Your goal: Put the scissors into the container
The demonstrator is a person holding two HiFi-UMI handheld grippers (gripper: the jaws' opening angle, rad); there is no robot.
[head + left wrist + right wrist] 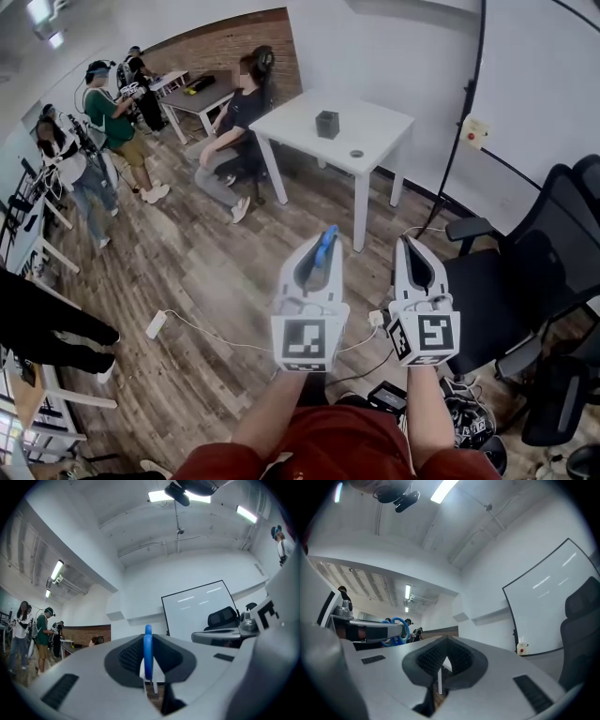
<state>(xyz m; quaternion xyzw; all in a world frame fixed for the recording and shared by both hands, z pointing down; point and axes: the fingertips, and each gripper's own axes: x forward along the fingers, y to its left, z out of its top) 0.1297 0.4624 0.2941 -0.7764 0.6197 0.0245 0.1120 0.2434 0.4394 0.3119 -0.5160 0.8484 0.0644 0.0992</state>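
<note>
The scissors have blue handles that stick out forward from between the jaws of my left gripper, which is shut on them. In the left gripper view the blue handle stands edge-on between the dark pads. The container, a small black open box, stands on the white table well ahead of both grippers. My right gripper is held level beside the left one, its jaws shut with nothing between them. From the right gripper view the scissors' blue loops show at the left.
A small dark round thing lies on the table near the container. A black office chair stands close on the right. Cables and a power strip lie on the wooden floor. Several people stand and sit at the far left.
</note>
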